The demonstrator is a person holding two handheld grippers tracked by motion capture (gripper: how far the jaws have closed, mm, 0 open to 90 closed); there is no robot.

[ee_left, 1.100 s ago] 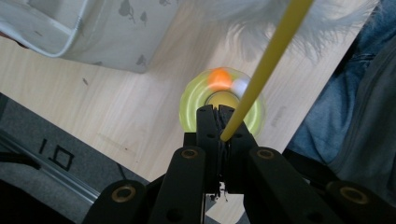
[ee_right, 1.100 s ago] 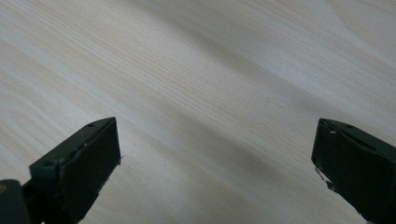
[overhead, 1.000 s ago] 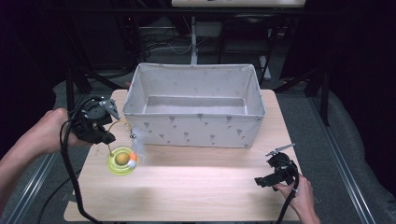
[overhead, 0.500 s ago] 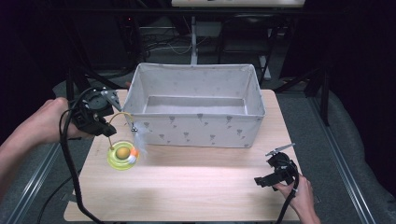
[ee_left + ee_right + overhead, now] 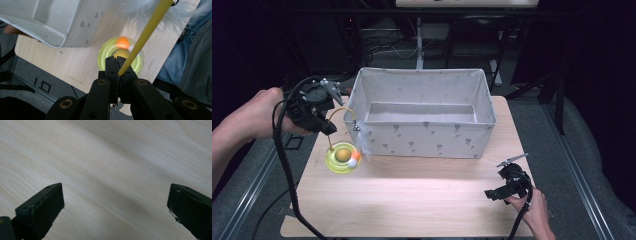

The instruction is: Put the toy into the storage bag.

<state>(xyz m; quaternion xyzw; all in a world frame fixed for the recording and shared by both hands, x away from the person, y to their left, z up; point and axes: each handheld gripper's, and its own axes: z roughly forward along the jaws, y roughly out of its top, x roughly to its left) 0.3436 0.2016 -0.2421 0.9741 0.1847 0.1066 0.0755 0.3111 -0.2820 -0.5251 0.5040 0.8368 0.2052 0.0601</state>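
The right gripper [image 5: 504, 187] is seen nearest, at the table's [image 5: 412, 200] front right corner, held low over the bare wood by the right hand [image 5: 534, 210]; its jaws are spread wide apart with nothing between them, as is confirmed in the right gripper view, where only wood grain lies between the two black jaws [image 5: 115, 210]. Farther in, at the left, a yellow-green disc [image 5: 343, 159] is found on the table, carrying a yellowish ball and an orange bead [image 5: 122, 42]. A thin yellow wand [image 5: 337, 117] is arched above the disc, and white feathers [image 5: 362, 147] are hung from its far end, just beside the bin's near left corner. The wand's near end is clamped between the closed jaws of the left gripper [image 5: 117, 67], which is held above the table's left edge by the left hand [image 5: 257, 112]. Beyond, a white fabric bin [image 5: 422, 145] with a small grey pattern is set across the back half of the table; its interior is seen to be bare.
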